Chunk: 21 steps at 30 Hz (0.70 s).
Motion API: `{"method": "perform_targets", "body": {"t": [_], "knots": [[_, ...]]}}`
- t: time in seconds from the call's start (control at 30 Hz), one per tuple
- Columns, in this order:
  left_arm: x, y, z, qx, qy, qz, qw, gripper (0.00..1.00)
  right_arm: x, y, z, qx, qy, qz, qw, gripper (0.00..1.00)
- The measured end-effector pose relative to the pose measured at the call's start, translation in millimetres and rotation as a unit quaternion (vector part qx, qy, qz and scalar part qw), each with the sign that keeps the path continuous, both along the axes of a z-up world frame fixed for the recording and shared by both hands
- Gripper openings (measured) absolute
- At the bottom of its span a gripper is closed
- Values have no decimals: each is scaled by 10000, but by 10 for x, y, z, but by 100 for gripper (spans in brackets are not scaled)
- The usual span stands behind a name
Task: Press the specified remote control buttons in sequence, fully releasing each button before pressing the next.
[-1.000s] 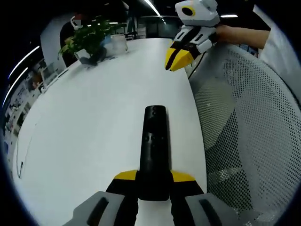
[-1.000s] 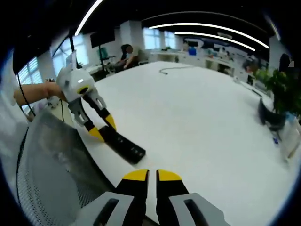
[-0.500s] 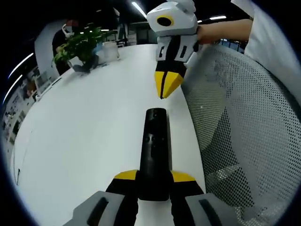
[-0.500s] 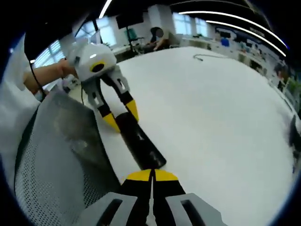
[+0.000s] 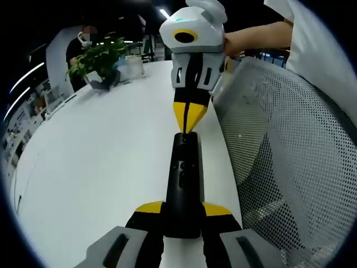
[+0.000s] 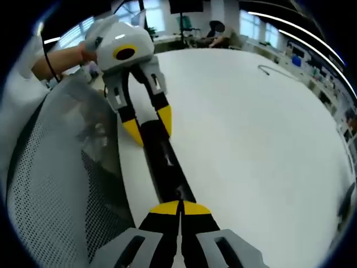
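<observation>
Table: a long white table [image 5: 100, 156], bare over most of its top, running away from the near edge.
Room: an open office with ceiling strip lights and desks at the back; a seated person [image 6: 215, 39] beyond the far end.
Plant: a potted plant [image 5: 99, 60] near the far left corner in the left gripper view.
Cable: a thin cable [image 6: 273, 71] lies far out on the top.
Chair: a mesh chair [image 5: 290, 162] right against the table's near edge.
Remote: a black remote [image 5: 184, 184] lies along that edge, beside the chair.
Left gripper [image 5: 183, 219]: clamped on the remote's near end, a yellow tip on each side.
Right gripper [image 6: 179, 209]: jaws pressed together, tips down on the remote's far end.
Open room: wide bare top away from the chair.
</observation>
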<state>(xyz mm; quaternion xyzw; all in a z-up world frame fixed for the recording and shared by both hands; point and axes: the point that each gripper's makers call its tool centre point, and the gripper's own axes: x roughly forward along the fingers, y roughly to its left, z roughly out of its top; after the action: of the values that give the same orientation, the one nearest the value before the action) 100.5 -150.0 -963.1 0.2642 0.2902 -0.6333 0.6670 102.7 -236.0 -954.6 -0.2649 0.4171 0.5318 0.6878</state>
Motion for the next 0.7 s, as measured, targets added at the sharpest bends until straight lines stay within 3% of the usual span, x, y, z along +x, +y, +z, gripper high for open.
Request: {"method": "perform_targets", "body": {"t": [0.17,0.4,0.57,0.7], "knots": [[5,-8,12,-324,-1,296,9990,25,-3,0,-17,-505,37,470,9976,0],[17,-28,11,-532,-65,671,9963,26,-7,14,-44,-1275,0,1117,9855,0],[19,-31,12,-482,-55,726,9962,27,-8,-7,-41,-1225,21,1084,9865,0],[16,-28,15,-512,-40,809,9954,27,-2,5,-23,-723,-5,674,9951,0]]}}
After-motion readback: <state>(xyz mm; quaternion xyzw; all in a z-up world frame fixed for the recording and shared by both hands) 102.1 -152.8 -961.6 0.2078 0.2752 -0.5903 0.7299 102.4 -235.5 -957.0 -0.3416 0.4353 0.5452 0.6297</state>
